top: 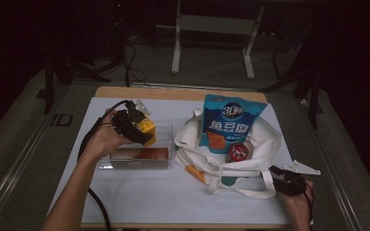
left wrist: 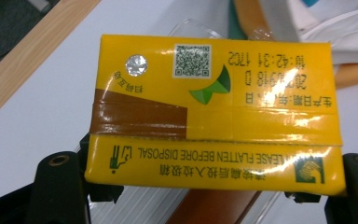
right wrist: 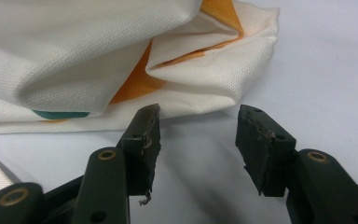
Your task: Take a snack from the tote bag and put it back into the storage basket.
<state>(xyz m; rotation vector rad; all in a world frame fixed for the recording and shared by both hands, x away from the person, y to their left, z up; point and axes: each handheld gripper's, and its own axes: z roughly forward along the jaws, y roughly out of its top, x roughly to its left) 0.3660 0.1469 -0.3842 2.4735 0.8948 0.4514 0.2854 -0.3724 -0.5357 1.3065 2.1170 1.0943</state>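
Note:
My left gripper (top: 142, 132) is shut on a yellow drink carton (top: 147, 131) and holds it over the clear plastic box (top: 164, 161). In the left gripper view the carton (left wrist: 214, 116) spans the gap between both jaws, its printed top facing the camera. A white tote bag (top: 265, 144) lies at the right with a blue snack pouch (top: 229, 122) and a round red-lidded tin (top: 238, 151) in its mouth. My right gripper (top: 280, 179) rests on the table by the bag's front right corner. Its jaws stand open with nothing between them, close to a fold of the bag (right wrist: 121, 60).
The white mat (top: 149, 197) covers a wooden table (top: 173, 92). Something brown lies in the clear box (top: 139, 155). Black cables trail from the left gripper across the mat's left side. Beyond the table stands a metal frame (top: 212, 29) on the dark floor.

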